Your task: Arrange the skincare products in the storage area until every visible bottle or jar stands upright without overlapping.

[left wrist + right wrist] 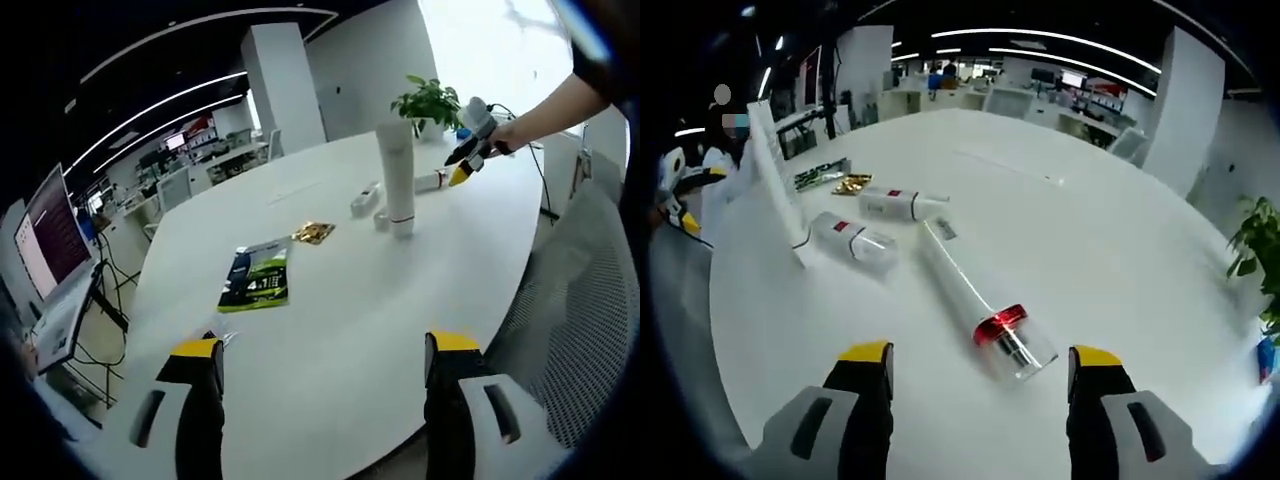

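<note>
A tall white tube [396, 170] stands upright on the white table [330, 320]; in the right gripper view it is the tall white tube [774, 185] at the left. A long white bottle with a red band and clear cap [972, 292] lies flat just ahead of my right gripper [980, 365], which is open and empty. Two shorter white bottles [854, 239] [898, 204] lie on their sides beyond it. In the left gripper view a lying bottle [365, 198] shows beside the tube. My left gripper [325, 360] is open over the near table edge, far from the products. The right gripper [470, 152] shows there, held by a hand.
A green packet [256, 276] and a gold packet [314, 232] lie mid-table. A potted plant [430, 100] stands at the far edge. A laptop [55, 250] sits to the left off the table, and a mesh chair [585, 330] to the right.
</note>
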The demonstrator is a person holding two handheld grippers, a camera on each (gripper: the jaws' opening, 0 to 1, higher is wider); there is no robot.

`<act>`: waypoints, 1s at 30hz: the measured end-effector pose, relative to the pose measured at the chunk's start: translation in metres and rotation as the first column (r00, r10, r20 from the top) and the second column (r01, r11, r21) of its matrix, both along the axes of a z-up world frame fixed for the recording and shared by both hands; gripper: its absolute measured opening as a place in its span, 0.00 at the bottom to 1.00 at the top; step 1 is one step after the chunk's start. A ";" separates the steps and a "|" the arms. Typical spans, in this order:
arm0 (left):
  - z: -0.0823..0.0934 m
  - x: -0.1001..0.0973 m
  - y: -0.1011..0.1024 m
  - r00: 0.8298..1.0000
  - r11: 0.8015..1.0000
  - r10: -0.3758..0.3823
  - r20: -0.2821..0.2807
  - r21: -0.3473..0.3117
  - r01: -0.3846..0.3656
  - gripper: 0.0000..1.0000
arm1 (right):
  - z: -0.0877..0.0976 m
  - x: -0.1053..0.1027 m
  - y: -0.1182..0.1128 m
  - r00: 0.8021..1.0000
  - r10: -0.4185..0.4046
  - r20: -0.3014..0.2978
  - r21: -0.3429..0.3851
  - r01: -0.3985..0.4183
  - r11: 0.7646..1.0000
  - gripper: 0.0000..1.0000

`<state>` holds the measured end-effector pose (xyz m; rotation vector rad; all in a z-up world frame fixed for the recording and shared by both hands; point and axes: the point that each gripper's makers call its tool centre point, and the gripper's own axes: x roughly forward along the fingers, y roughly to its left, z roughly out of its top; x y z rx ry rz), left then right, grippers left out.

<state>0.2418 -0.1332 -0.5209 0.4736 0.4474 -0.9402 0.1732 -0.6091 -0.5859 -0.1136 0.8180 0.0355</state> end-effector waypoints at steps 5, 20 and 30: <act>-0.005 0.000 0.001 1.000 1.000 0.003 -0.009 0.023 -0.002 0.76 | -0.016 0.002 -0.014 1.000 -0.030 0.011 0.034 0.029 0.999 0.63; -0.016 -0.001 0.004 0.999 0.997 0.023 -0.048 0.075 -0.020 0.75 | -0.026 0.014 -0.010 0.998 0.025 0.057 0.065 -0.029 0.997 0.48; -0.020 -0.001 0.008 0.998 0.996 0.024 -0.054 0.088 -0.019 0.75 | -0.024 0.013 -0.005 0.997 0.064 0.049 0.041 -0.066 0.997 0.27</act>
